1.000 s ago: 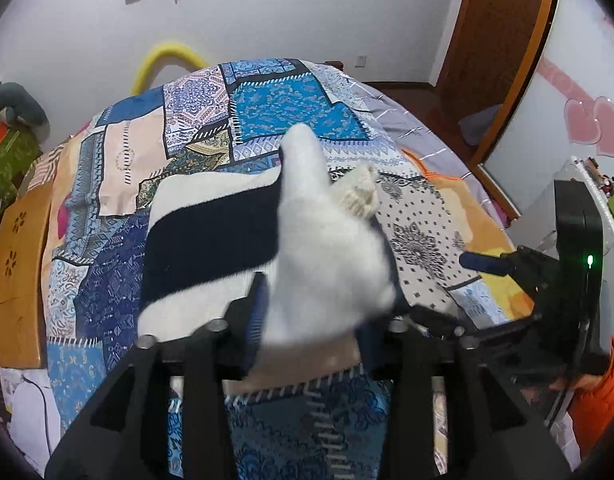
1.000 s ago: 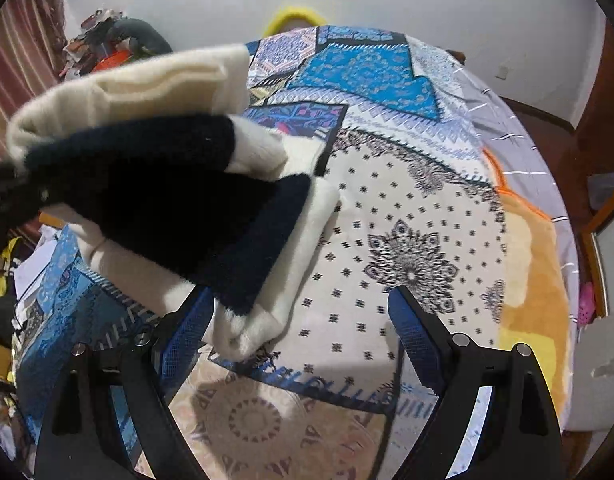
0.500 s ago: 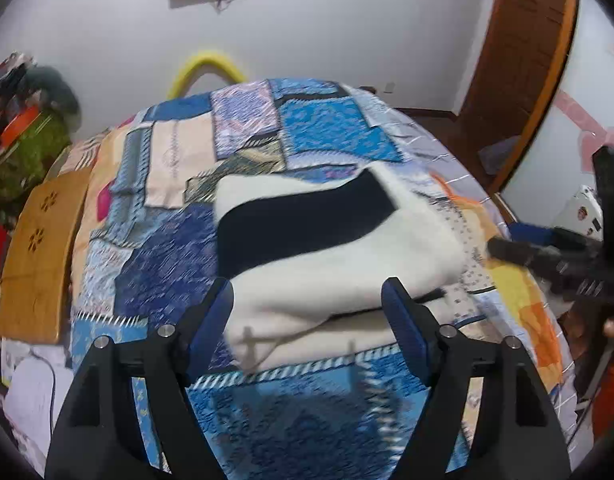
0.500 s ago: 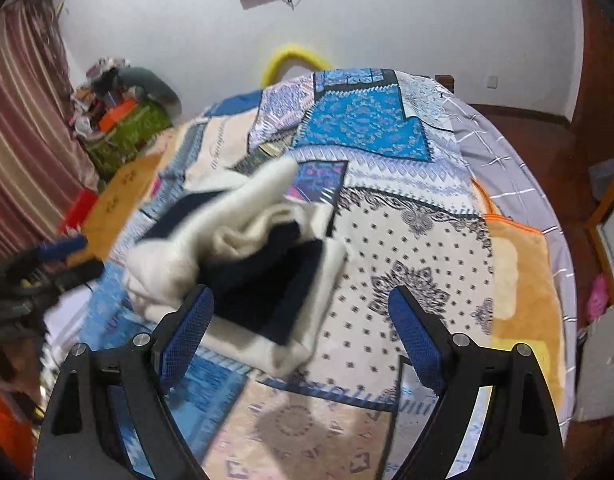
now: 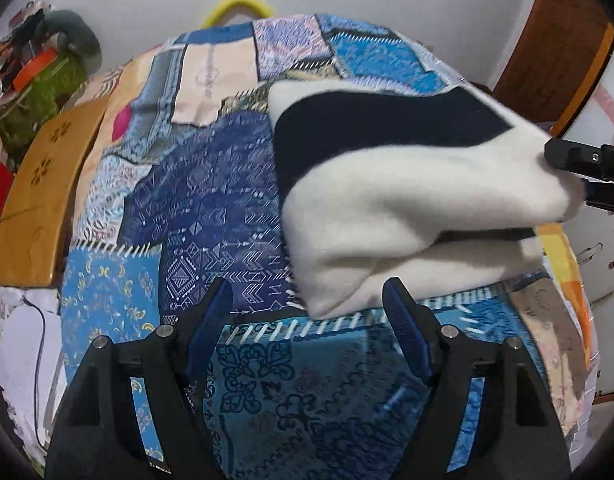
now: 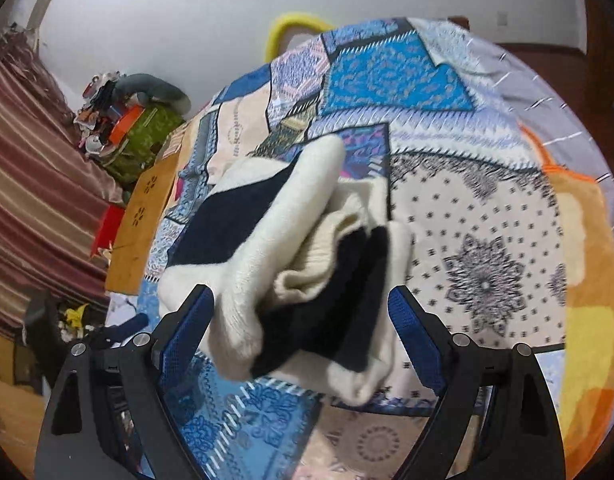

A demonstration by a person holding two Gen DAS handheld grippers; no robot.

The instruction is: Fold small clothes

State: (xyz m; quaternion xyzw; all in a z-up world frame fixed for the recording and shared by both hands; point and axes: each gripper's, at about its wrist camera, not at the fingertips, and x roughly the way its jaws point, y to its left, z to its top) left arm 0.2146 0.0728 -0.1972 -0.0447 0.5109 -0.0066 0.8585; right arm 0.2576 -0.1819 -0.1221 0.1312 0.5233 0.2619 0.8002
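Fleecy cream-and-navy garment (image 5: pixel 407 184), folded, patchwork quilt (image 5: pixel 211 184)

Your left tongs (image 5: pixel 307 312) stand wide with nothing between them; the folded cream and navy garment (image 5: pixel 407 184) bulks at 1 o'clock, its corner just ahead. From 9 to 12 o'clock the patchwork bed cover (image 5: pixel 195 184) lies flat and passable. The wooden board (image 5: pixel 43 196) rims the bed at 9 o'clock, clutter behind it. Your right tongs (image 6: pixel 301 312) straddle the garment's (image 6: pixel 307 280) near end; the dotted cover (image 6: pixel 487 248) from 1 to 3 o'clock lies bare.
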